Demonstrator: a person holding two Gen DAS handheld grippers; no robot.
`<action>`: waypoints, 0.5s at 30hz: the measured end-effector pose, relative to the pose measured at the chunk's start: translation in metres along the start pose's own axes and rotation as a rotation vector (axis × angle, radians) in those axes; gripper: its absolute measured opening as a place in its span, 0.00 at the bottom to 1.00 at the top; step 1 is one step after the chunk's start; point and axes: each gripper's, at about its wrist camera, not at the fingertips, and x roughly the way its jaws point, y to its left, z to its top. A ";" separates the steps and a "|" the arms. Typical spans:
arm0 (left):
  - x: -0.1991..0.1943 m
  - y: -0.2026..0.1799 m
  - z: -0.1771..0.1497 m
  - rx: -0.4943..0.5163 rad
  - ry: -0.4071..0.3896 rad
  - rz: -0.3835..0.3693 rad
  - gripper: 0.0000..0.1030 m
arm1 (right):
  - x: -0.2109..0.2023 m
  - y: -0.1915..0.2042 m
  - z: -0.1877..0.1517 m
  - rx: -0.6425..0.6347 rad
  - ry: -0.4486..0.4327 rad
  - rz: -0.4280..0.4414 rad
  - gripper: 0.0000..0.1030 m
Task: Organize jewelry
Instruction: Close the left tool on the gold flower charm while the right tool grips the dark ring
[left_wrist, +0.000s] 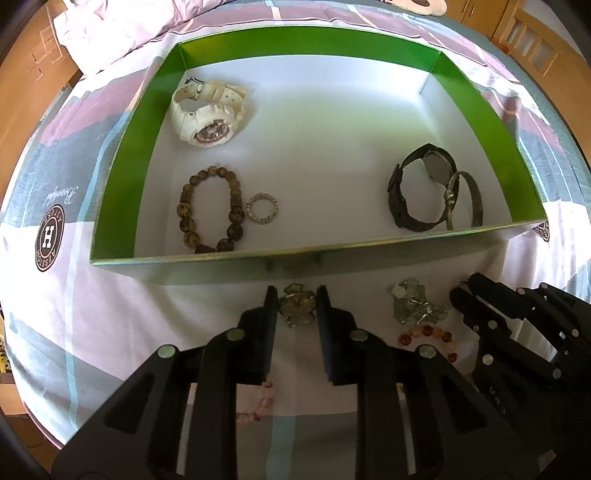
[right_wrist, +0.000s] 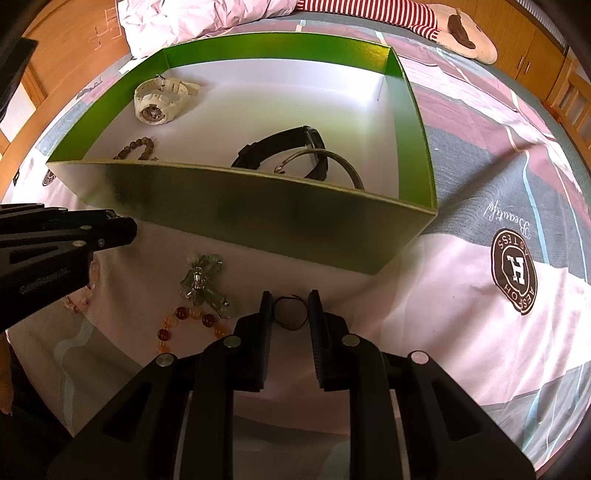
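A bedroom — patterned bedsheet (left_wrist: 110, 332), rumpled duvet (left_wrist: 122, 29), wooden cupboards (right_wrist: 535, 48)

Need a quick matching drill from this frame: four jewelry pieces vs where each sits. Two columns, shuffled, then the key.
Items
1. white watch
2. brown bead bracelet
3. black watch
4. orange bead bracelet

Places
A. on the bedsheet, outside the green box
B. in the box, near right, with a metal bangle against it
C. in the box, far left corner
D. in the box, near left, beside a small ring

Pairs: 1-C, 2-D, 3-B, 4-A
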 end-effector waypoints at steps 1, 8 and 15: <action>-0.001 0.000 -0.001 0.002 -0.002 -0.001 0.21 | -0.001 -0.001 0.000 0.002 -0.002 -0.002 0.19; -0.011 0.002 -0.006 0.007 -0.018 -0.004 0.21 | -0.012 -0.007 0.004 0.038 -0.049 0.000 0.19; -0.014 0.001 -0.008 0.019 -0.019 -0.002 0.21 | -0.023 -0.008 0.002 0.032 -0.086 0.020 0.15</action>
